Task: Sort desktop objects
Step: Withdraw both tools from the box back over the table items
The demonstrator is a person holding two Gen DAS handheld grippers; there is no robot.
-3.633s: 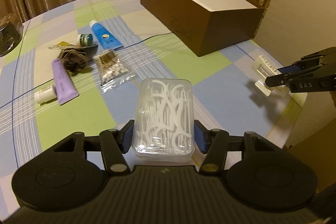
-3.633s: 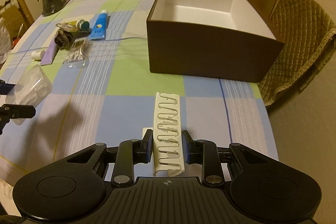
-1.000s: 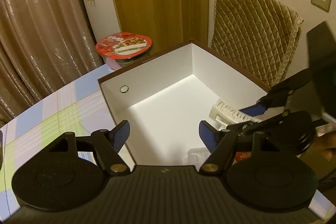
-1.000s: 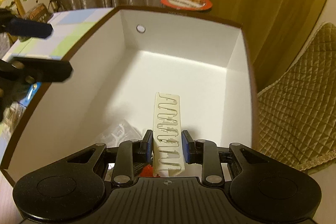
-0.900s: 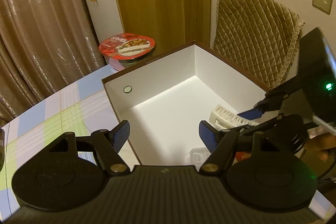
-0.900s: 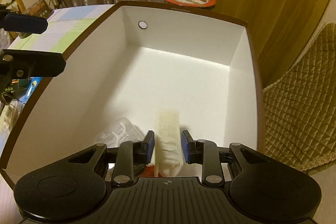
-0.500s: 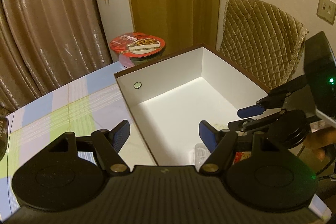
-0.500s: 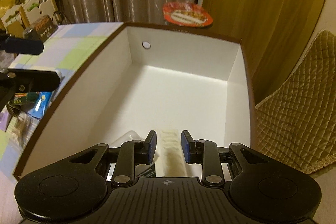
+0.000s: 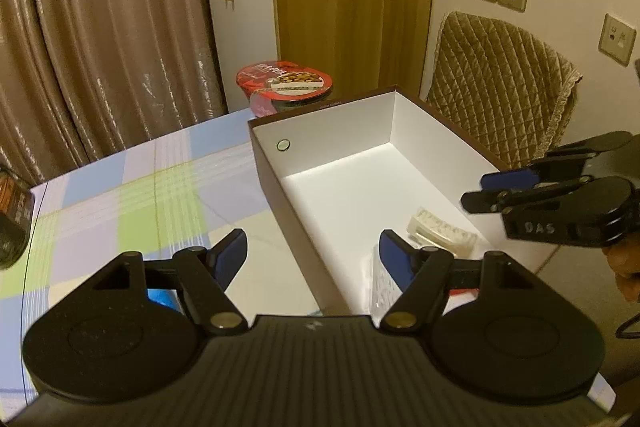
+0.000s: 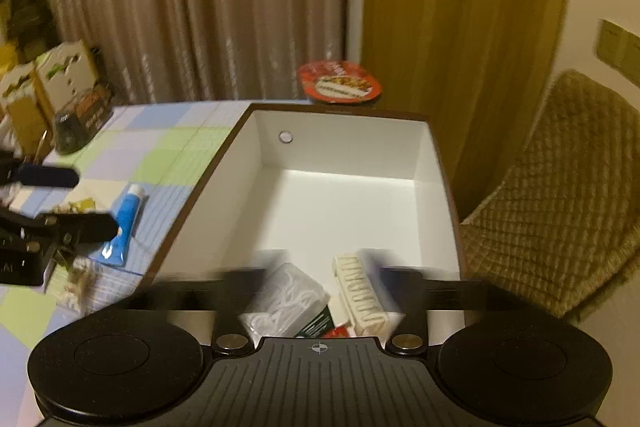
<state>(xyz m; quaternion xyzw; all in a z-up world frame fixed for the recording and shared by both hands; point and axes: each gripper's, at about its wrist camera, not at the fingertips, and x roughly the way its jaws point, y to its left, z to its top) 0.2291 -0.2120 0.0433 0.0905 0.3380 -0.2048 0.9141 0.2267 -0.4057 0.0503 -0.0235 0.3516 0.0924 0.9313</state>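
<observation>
A brown box [image 9: 280,195] with a white inside stands on the checked tablecloth. In it lie a white ridged holder [image 10: 362,295] [image 9: 442,233] and a clear case of floss picks [image 10: 288,301] [image 9: 380,283], side by side at the near end. My right gripper [image 10: 320,275] hovers above them, its blurred jaws opening wide with nothing held; the left wrist view shows my right gripper [image 9: 500,191] over the box's right wall. My left gripper [image 9: 313,257] straddles the box's left wall, jaws opening, nothing between them.
A blue tube [image 10: 124,227] and a bag of cotton swabs [image 10: 76,287] lie on the cloth left of the box. A red noodle bowl [image 9: 286,87] sits behind it, and a dark container [image 10: 80,123] at far left. A quilted chair [image 9: 500,83] stands to the right.
The right gripper let go of the white ridged holder, which now lies in the box, then rose, drew back and spread wide. The left gripper pulled back and leftward, staying empty.
</observation>
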